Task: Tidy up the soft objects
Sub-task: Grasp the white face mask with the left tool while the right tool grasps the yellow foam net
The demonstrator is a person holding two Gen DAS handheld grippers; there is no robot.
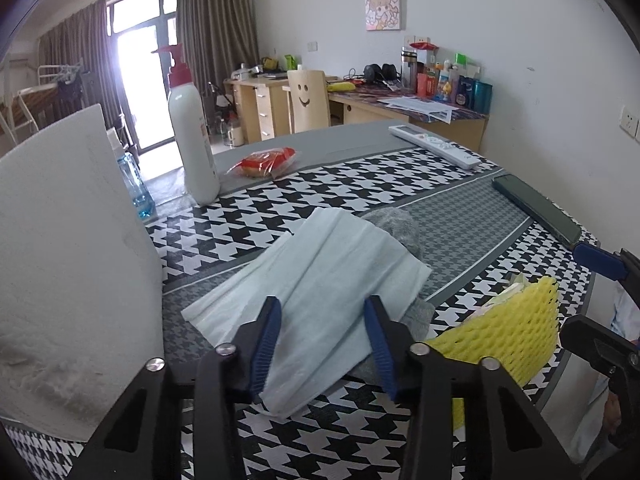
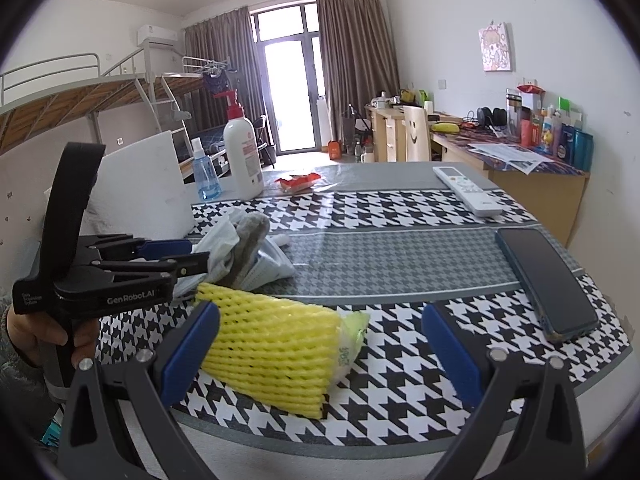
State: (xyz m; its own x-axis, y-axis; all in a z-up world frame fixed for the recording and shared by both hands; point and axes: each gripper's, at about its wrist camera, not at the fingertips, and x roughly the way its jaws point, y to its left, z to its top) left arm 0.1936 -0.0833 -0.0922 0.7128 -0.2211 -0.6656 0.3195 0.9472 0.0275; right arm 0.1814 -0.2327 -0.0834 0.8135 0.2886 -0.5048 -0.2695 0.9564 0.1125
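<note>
A pale blue folded cloth lies over a grey sock or glove on the houndstooth table. My left gripper is open, its blue pads on either side of the cloth's near end. The cloth and grey piece also show in the right wrist view, with the left gripper at them. A yellow foam net sleeve with a pale green wrapper inside lies at the near edge, also in the left wrist view. My right gripper is open wide, its left pad beside the sleeve.
A white foam block stands at the left. A lotion pump bottle, a blue spray bottle, a red snack pack, a white remote and a dark phone sit on the table.
</note>
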